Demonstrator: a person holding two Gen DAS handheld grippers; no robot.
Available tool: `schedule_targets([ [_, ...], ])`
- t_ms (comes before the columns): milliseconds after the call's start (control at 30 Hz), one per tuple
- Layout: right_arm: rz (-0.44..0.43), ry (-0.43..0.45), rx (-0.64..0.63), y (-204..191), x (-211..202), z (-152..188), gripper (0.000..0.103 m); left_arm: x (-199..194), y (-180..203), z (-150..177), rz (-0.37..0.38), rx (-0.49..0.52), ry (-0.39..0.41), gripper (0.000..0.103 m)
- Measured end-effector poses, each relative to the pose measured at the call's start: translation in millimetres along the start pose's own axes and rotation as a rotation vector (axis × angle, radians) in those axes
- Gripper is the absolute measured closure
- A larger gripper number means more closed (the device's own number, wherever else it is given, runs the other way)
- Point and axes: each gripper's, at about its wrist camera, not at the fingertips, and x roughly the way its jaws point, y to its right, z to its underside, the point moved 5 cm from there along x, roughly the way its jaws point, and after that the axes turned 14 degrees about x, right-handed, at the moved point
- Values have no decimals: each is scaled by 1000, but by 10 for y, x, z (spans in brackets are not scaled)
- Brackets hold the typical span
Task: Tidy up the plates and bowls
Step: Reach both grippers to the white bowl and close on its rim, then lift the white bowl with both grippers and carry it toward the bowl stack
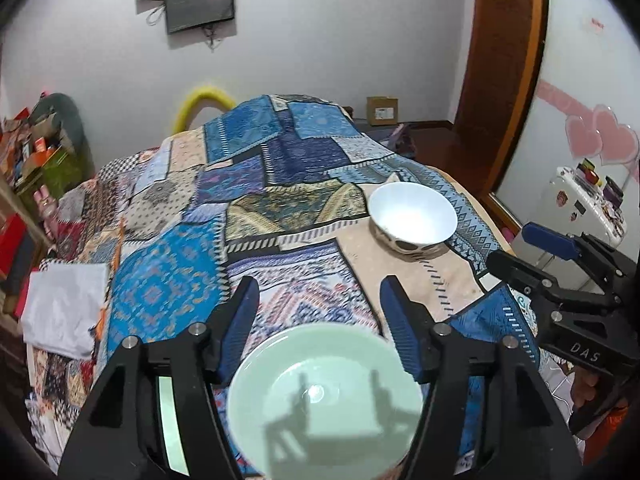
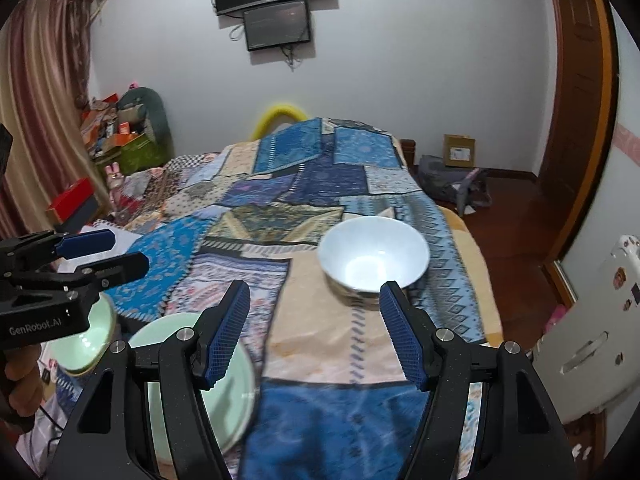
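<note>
**White bowl lies ahead of the right gripper, apart from the green dishes**

The white bowl (image 2: 375, 258) stands upright on the patchwork cloth (image 2: 304, 208), alone on a beige patch toward the cloth's right side. It is round, so it offers no long axis to line up with; only its rim and its direction from the fingers matter.

Taking the bowl as the landmark, the right gripper (image 2: 314, 332) sits on its near side and slightly to its left. That gripper's right fingertip overlaps the bowl's near rim in the right wrist view, though whether it touches cannot be told. Its fingers stand apart with nothing between them.

Farther from the bowl, down and to the left, lies a pale green plate (image 1: 326, 402), with a second green dish (image 2: 86, 334) just beyond it. The left gripper (image 1: 320, 316) hovers over the green plate, fingers also apart and empty, and the bowl lies well ahead of it and off to its right.

By this layout the right hand is the nearer one to the bowl. A likely next step is to bring the bowl toward the green dishes, which would call for straddling the near rim wall with the fingers.
</note>
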Motion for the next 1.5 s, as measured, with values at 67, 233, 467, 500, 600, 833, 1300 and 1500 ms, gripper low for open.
schedule_targets([
  [67,2,-11,18,97,63,-42,39,129,71,-63,19,9,-11,39],
  [233,18,-40,69,343,268,-125,46,502,178,-200,52,11,-45,39],
  [467,47,-80,121,664,605,-213,59,1030,288,-377,96,11,-100,39],
  [500,47,-85,126,704,644,-212,60,1090,296,-392,103,10,-106,39],
  [600,57,-112,133,809,810,-225,67,1299,332,-440,121,8,-123,38],
  [833,80,-155,146,982,1113,-247,72,1766,343,-486,160,-27,-179,38],
  [1300,40,-234,185,1102,1451,-210,84,2344,466,-566,204,-39,-240,50],
  [1500,25,-257,182,1112,1529,-199,84,2530,572,-536,225,-27,-279,70],
])
